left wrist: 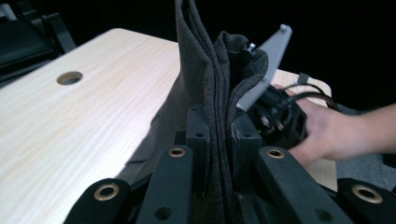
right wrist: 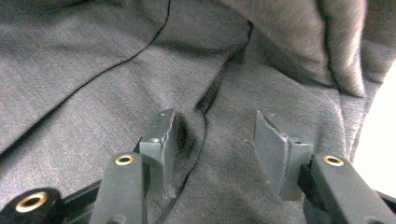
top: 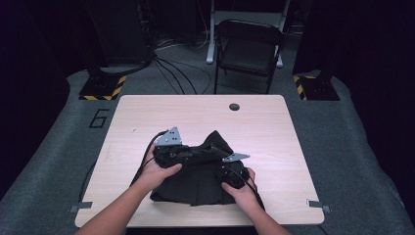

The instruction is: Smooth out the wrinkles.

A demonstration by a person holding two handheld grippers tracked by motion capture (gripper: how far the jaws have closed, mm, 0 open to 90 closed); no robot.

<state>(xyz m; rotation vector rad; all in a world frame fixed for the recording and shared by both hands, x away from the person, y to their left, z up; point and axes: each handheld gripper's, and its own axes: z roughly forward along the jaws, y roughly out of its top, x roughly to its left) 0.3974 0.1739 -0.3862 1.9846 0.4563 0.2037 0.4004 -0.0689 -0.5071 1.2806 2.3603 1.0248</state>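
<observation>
**Two claws on a dark garment**

Left claw point(left wrist: 219, 140), at the bottom centre of the left gripper view, is clenched on several folded layers of the dark grey garment point(left wrist: 210, 79), which rise upright between its jaws toward the top of the frame. Right claw point(right wrist: 215, 140), in the lower middle of its own view, stands released: its jaws are spread apart and press down on the cloth, with a black seam running between them. In the high view both hands come in from the bottom edge, the left hand point(top: 159, 171) left of centre and the right hand point(top: 240, 186) just right of it, each on its claw at either side of the garment. That garment lies bunched in the lower centre of the light wooden counter point(top: 147, 112). Beyond the counter, at the top of the frame, stands a dark folding chair point(top: 249, 49)
</observation>
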